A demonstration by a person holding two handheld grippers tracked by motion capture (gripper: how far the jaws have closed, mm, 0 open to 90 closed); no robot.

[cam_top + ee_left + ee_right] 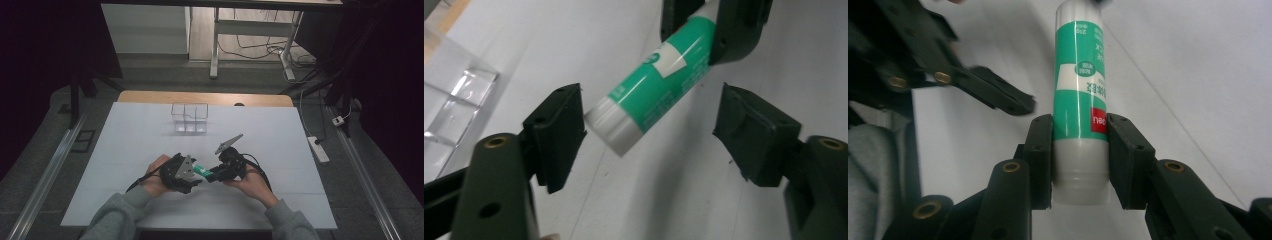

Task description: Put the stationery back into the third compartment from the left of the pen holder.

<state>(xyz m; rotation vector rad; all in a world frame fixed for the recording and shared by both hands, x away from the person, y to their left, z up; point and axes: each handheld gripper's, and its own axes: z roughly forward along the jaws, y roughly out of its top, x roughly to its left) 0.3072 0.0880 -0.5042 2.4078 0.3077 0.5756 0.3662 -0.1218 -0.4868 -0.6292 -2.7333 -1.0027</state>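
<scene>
A green and white glue stick (201, 169) hangs level above the white table top (150, 145), between my two grippers. My right gripper (213, 173) is shut on its base end; in the right gripper view the pads (1042, 150) press on the stick (1079, 90) from both sides. My left gripper (196, 175) faces it with jaws open. In the left gripper view the stick's white cap end (616, 130) sits between the jaws of my left gripper (649, 130), close to the left pad (561, 125) and well apart from the right one.
A clear plastic box with compartments (189, 118) stands at the far middle of the table; its corner (454, 110) is at the left of the left gripper view. A white power strip (318, 149) lies on the floor to the right.
</scene>
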